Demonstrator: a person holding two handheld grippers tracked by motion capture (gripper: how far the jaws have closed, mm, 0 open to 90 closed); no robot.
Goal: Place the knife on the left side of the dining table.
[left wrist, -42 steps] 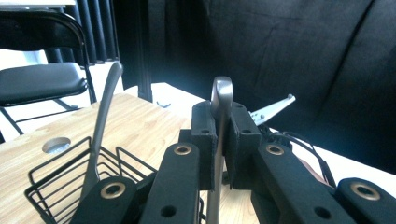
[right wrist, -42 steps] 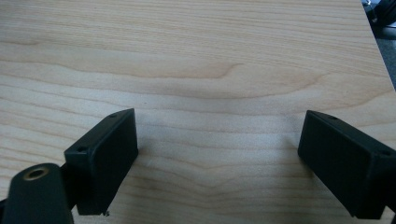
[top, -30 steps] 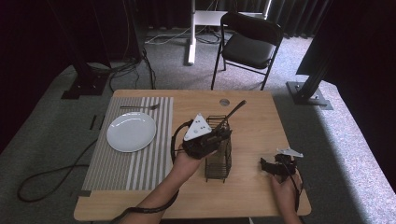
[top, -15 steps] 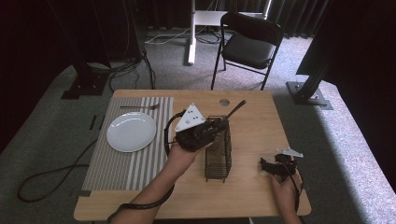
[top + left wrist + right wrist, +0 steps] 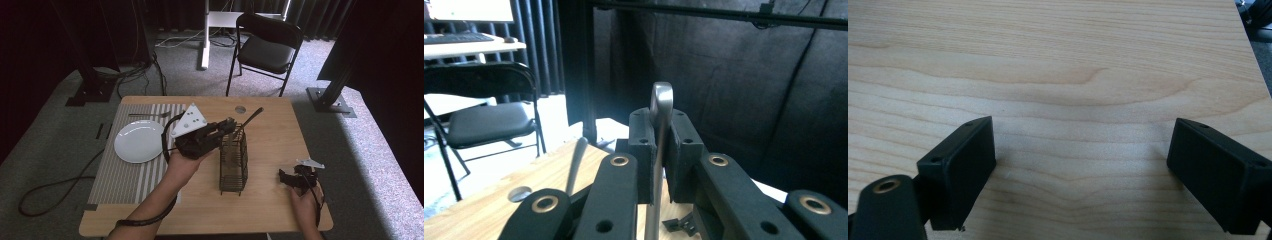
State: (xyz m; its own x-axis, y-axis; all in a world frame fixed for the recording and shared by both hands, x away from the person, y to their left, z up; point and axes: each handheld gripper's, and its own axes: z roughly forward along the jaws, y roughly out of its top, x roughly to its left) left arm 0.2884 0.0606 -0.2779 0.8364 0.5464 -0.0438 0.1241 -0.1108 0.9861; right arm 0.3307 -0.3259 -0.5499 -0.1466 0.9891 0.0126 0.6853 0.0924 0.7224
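Note:
My left gripper (image 5: 228, 124) hangs above the table, just left of the top of a black wire cutlery basket (image 5: 233, 162). In the left gripper view its jaws (image 5: 660, 150) are shut on the flat silver handle of a utensil (image 5: 662, 97), which stands upright between them. A dark-handled utensil (image 5: 253, 118) leans out of the basket's top toward the far right, also seen as a grey handle (image 5: 576, 161). My right gripper (image 5: 286, 180) rests low over the table near the front right. It is open over bare wood (image 5: 1080, 170), with nothing between its jaws.
A white plate (image 5: 139, 141) lies on a striped placemat (image 5: 120, 175) at the left, with a fork (image 5: 148, 115) at the mat's far edge. A round hole (image 5: 240, 109) marks the table's far side. A black folding chair (image 5: 265, 50) stands beyond the table.
My left gripper has moved left and a little away from me, from over the basket to beside its top, with the silver handle still held. The right gripper has stayed put.

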